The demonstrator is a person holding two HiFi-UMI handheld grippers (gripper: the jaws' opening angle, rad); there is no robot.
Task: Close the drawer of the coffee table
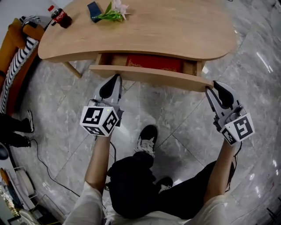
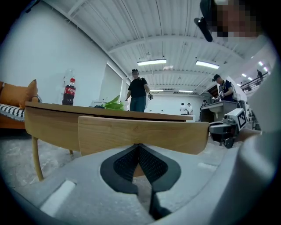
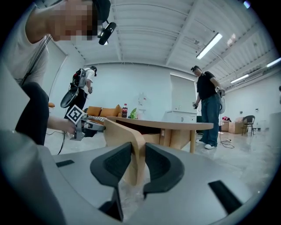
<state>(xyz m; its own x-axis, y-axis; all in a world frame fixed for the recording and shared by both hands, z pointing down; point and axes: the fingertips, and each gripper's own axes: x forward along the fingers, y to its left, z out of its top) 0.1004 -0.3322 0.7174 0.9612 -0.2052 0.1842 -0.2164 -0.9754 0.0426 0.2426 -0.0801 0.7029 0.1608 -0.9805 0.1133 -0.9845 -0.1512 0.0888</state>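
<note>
The wooden coffee table [image 1: 167,26] has its drawer pulled out toward me, with something red [image 1: 153,62] lying inside. The drawer front [image 1: 153,75] is a long curved plank, which fills the left gripper view [image 2: 140,132]. My left gripper [image 1: 117,78] is shut, its tips [image 2: 139,146] together against the lower edge of the plank's left part. My right gripper [image 1: 211,85] straddles the plank's right end. In the right gripper view the wood [image 3: 123,132] sits between the two pads, and the gripper [image 3: 137,151] is shut on it.
A cola bottle [image 1: 61,18], a green sprig with flowers [image 1: 112,15] and a dark blue item [image 1: 93,11] stand at the tabletop's far edge. An orange sofa [image 1: 13,44] is at the left. My shoe [image 1: 147,138] is on the marble floor. People stand beyond the table [image 2: 138,90] [image 3: 208,110].
</note>
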